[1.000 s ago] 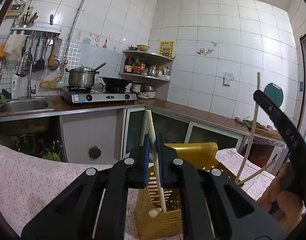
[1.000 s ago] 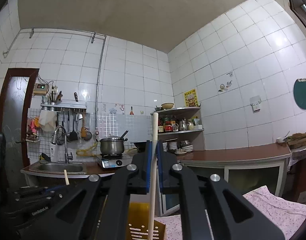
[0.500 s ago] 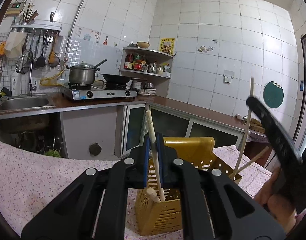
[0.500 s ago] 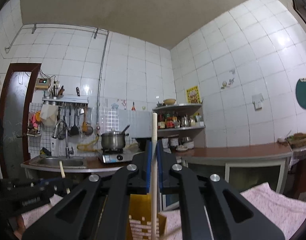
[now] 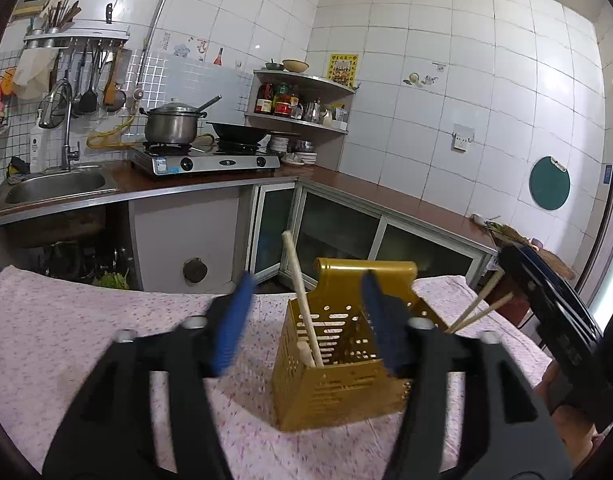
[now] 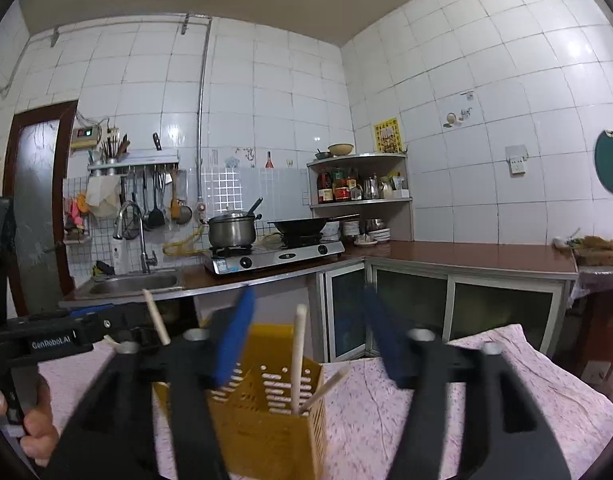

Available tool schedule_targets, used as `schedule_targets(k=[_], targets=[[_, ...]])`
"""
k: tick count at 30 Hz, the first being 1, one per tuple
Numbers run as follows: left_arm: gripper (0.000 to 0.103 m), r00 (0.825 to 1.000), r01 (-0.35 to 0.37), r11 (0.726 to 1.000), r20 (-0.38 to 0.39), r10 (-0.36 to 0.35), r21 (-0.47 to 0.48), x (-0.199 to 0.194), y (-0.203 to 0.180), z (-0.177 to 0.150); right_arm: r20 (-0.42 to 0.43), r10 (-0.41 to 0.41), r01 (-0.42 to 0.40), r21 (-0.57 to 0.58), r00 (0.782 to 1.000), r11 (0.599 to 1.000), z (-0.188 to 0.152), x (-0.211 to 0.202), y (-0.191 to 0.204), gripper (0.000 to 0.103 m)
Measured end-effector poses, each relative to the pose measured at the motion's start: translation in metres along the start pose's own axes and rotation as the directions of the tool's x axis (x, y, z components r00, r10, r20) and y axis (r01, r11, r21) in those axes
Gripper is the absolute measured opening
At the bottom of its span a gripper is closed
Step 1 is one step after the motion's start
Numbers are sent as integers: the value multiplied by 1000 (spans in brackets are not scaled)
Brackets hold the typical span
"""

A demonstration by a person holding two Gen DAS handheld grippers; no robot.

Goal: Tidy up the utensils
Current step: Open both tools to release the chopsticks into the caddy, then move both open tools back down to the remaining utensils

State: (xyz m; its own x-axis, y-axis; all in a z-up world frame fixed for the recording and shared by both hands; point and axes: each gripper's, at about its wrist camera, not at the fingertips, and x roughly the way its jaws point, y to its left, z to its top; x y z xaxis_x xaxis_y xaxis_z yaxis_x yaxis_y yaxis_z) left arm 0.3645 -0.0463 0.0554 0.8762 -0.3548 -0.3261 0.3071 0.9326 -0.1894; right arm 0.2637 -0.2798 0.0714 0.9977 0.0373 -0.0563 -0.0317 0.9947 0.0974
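Note:
A yellow perforated utensil holder [image 5: 338, 380] [image 6: 266, 412] stands on the pink flowered tablecloth [image 5: 86, 328]. My left gripper [image 5: 304, 320] has its jaws opening. A pale wooden chopstick [image 5: 302, 304] leans in the holder between the blue pads, touching neither. Two more chopsticks [image 5: 478, 308] stick out of the holder's right side. My right gripper [image 6: 308, 340] also has its jaws opening. A chopstick [image 6: 297, 360] stands free in the holder between its pads, with a slanted one [image 6: 326, 388] beside it.
A hand [image 6: 34, 428] grips the other tool at the left edge of the right wrist view. Behind the table runs an L-shaped counter [image 5: 386, 196] with a sink [image 5: 54, 182], a gas stove [image 5: 206, 162] bearing a pot and a wok, and a corner shelf [image 5: 302, 116].
Both grippers went from shut on a chopstick each to open. The chopsticks now stand loose in the holder. Both views have pulled back a little from the holder.

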Motion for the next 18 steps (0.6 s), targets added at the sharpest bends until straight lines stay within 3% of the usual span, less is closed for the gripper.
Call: schedule_targets(k=[4, 8, 11, 15, 18], targets=[[94, 1000, -26, 1000, -13, 26, 10, -39, 3, 7, -77, -50, 48, -28, 996, 998, 6, -28, -3, 67], [98, 997, -24, 1000, -79, 23, -17, -67, 15, 3, -168, -105, 100, -40, 980, 994, 0, -47, -5, 79], [98, 988, -50, 999, -145, 47, -17, -80, 21, -10, -265, -142, 138, -35, 954, 990, -12, -54, -8, 84], [98, 972, -80, 996, -220, 84, 27, -91, 20, -34, -415, -159, 186, 25, 896, 982, -35, -59, -17, 87], [98, 952, -84, 996, -293, 93, 42, -91, 18, -57, -565, -140, 204, 52, 813, 977, -59, -53, -21, 88]])
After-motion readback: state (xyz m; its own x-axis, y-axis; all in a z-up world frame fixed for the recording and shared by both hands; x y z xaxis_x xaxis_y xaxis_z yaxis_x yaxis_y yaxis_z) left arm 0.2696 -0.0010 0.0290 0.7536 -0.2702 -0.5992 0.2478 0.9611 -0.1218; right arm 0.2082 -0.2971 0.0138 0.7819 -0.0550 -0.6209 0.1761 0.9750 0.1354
